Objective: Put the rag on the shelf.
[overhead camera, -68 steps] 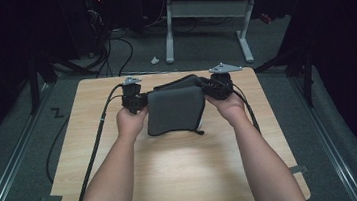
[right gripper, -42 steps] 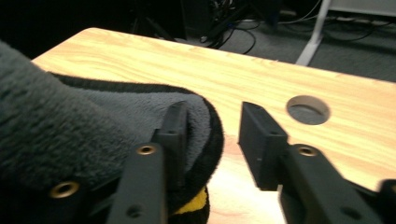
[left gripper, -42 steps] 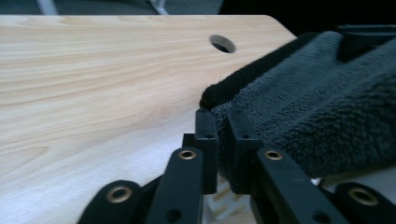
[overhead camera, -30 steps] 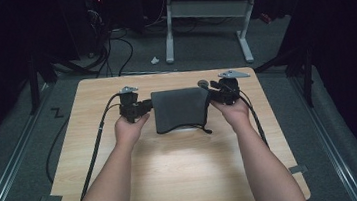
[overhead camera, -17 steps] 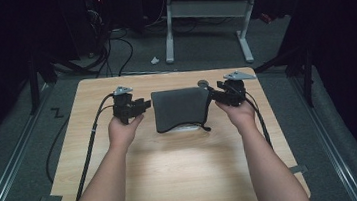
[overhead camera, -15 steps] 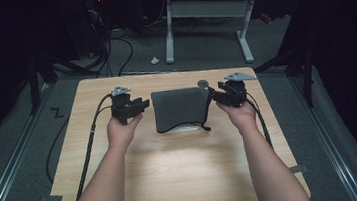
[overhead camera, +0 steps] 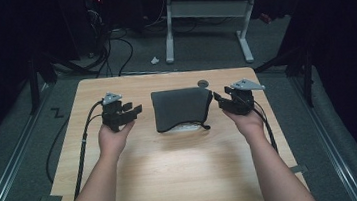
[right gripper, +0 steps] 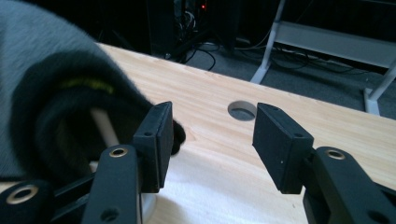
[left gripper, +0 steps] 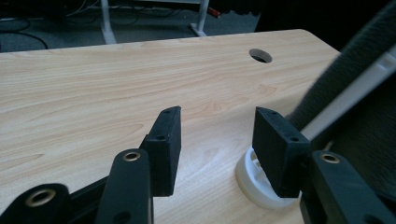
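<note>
Two hand-held grippers are held over the wooden desk (overhead camera: 173, 166), one on each side of a dark grey cloth (overhead camera: 180, 108). The cloth is laid flat near the middle of the desk, just below a round hole (overhead camera: 203, 83). A white round base (left gripper: 254, 184) is seen under the cloth's edge. The left hand-held gripper (overhead camera: 135, 110) is kept apart from the cloth, and its jaws have just been opened wide, with nothing between them. The right hand-held gripper (overhead camera: 219, 101) is held just beside the cloth's right edge. Its jaws are spread wide too, and nothing is gripped.
</note>
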`<control>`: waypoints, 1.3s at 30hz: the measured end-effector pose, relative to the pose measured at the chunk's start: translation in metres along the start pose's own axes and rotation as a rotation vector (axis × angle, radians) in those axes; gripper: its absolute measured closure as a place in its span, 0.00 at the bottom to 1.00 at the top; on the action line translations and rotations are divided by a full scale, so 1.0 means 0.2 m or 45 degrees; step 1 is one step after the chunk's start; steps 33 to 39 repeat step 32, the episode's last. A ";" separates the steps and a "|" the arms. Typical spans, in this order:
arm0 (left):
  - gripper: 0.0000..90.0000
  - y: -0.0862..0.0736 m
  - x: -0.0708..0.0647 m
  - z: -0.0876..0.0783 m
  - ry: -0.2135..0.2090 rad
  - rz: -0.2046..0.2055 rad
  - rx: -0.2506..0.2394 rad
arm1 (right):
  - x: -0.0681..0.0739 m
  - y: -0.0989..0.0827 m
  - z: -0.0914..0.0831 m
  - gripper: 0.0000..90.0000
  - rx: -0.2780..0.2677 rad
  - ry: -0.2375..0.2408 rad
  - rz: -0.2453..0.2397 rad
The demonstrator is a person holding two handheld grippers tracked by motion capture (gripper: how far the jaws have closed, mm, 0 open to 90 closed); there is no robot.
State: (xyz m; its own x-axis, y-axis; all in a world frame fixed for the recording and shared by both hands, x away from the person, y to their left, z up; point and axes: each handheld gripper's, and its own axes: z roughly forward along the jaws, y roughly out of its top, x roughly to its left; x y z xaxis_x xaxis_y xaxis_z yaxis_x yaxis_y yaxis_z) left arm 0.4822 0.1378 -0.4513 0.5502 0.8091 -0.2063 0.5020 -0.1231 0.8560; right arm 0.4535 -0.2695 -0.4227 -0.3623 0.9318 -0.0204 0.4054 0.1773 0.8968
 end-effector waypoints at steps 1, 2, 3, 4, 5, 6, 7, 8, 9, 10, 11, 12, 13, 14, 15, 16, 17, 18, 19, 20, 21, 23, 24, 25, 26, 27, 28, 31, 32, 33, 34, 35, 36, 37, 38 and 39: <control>0.57 -0.01 0.00 -0.02 -0.009 0.002 -0.006 | 0.00 0.00 -0.01 0.53 0.019 0.008 -0.003; 0.57 -0.03 -0.01 -0.03 -0.018 0.006 -0.012 | 0.00 -0.01 -0.02 0.53 0.024 0.010 -0.008; 0.57 -0.04 -0.02 -0.05 -0.019 0.016 -0.016 | 0.01 -0.02 -0.04 0.52 0.030 0.015 -0.023; 0.57 -0.06 -0.03 -0.06 -0.016 0.027 -0.016 | 0.02 -0.03 -0.06 0.53 0.019 0.005 -0.042; 0.57 -0.07 -0.04 -0.08 -0.016 0.037 -0.010 | 0.03 -0.04 -0.07 0.52 0.007 -0.003 -0.056; 0.56 -0.09 -0.05 -0.10 -0.025 0.040 -0.011 | 0.04 -0.05 -0.09 0.52 0.026 0.000 -0.064; 0.56 -0.12 -0.06 -0.12 -0.037 0.037 -0.010 | 0.06 -0.06 -0.10 0.51 0.045 -0.003 -0.077; 0.56 -0.14 -0.07 -0.13 -0.041 0.041 -0.002 | 0.07 -0.08 -0.12 0.51 0.047 -0.002 -0.097; 0.55 -0.18 -0.09 -0.15 -0.041 0.052 0.012 | 0.09 -0.10 -0.14 0.51 0.032 -0.005 -0.113; 0.55 -0.22 -0.10 -0.18 -0.052 0.061 0.015 | 0.11 -0.13 -0.16 0.51 0.033 -0.016 -0.125; 0.55 -0.27 -0.12 -0.20 -0.068 0.070 0.026 | 0.13 -0.15 -0.18 0.51 0.050 -0.009 -0.135; 0.55 -0.30 -0.13 -0.22 -0.077 0.072 0.035 | 0.16 -0.19 -0.20 0.50 0.070 -0.001 -0.142; 0.54 -0.35 -0.14 -0.25 -0.094 0.072 0.055 | 0.18 -0.22 -0.22 0.50 0.067 -0.002 -0.155; 0.54 -0.39 -0.15 -0.27 -0.102 0.082 0.065 | 0.21 -0.26 -0.24 0.50 0.071 0.003 -0.152; 0.54 -0.44 -0.17 -0.30 -0.107 0.093 0.076 | 0.23 -0.29 -0.27 0.50 0.075 0.011 -0.149; 0.53 -0.48 -0.18 -0.33 -0.119 0.089 0.083 | 0.26 -0.33 -0.29 0.50 0.073 0.019 -0.153; 0.53 -0.52 -0.19 -0.36 -0.134 0.081 0.091 | 0.28 -0.36 -0.32 0.50 0.071 0.035 -0.150; 0.53 -0.58 -0.20 -0.39 -0.161 0.057 0.105 | 0.30 -0.39 -0.34 0.50 0.067 0.049 -0.139; 0.52 -0.63 -0.22 -0.41 -0.168 0.058 0.122 | 0.32 -0.44 -0.37 0.50 0.061 0.067 -0.128; 0.52 -0.68 -0.23 -0.44 -0.168 0.065 0.132 | 0.34 -0.48 -0.39 0.50 0.072 0.080 -0.120; 0.52 -0.73 -0.25 -0.46 -0.160 0.079 0.142 | 0.36 -0.52 -0.41 0.50 0.084 0.084 -0.114; 0.53 -0.77 -0.26 -0.48 -0.147 0.063 0.184 | 0.39 -0.59 -0.43 0.50 0.086 0.069 -0.121; 0.52 -0.78 -0.27 -0.48 -0.179 0.039 0.209 | 0.40 -0.63 -0.45 0.51 0.077 0.053 -0.127; 0.52 -0.78 -0.28 -0.48 -0.171 0.058 0.205 | 0.41 -0.67 -0.46 0.52 0.067 0.032 -0.130; 0.53 -0.78 -0.28 -0.48 -0.155 0.068 0.202 | 0.42 -0.70 -0.47 0.51 0.091 0.032 -0.152; 0.53 -0.78 -0.28 -0.47 -0.158 0.064 0.206 | 0.42 -0.71 -0.47 0.51 0.110 0.033 -0.158; 0.53 -0.77 -0.29 -0.46 -0.173 0.061 0.201 | 0.42 -0.72 -0.46 0.51 0.115 0.029 -0.154; 0.52 -0.76 -0.30 -0.46 -0.175 0.089 0.195 | 0.40 -0.72 -0.46 0.51 0.128 0.032 -0.114; 0.52 -0.76 -0.30 -0.46 -0.172 0.097 0.197 | 0.39 -0.72 -0.46 0.51 0.120 0.030 -0.115; 0.52 -0.76 -0.30 -0.46 -0.172 0.097 0.197 | 0.39 -0.72 -0.46 0.51 0.120 0.030 -0.115; 0.52 -0.76 -0.30 -0.46 -0.172 0.097 0.197 | 0.39 -0.72 -0.46 0.51 0.120 0.030 -0.115; 0.52 -0.76 -0.30 -0.46 -0.172 0.097 0.197 | 0.39 -0.72 -0.46 0.51 0.120 0.030 -0.115; 0.52 -0.76 -0.30 -0.46 -0.172 0.097 0.197 | 0.39 -0.72 -0.46 0.51 0.120 0.030 -0.115; 0.52 -0.76 -0.30 -0.46 -0.172 0.097 0.197 | 0.39 -0.72 -0.46 0.51 0.120 0.030 -0.115; 0.52 -0.76 -0.30 -0.46 -0.172 0.097 0.197 | 0.39 -0.72 -0.46 0.51 0.120 0.030 -0.115; 0.52 -0.76 -0.30 -0.46 -0.172 0.097 0.197 | 0.39 -0.72 -0.46 0.51 0.120 0.030 -0.115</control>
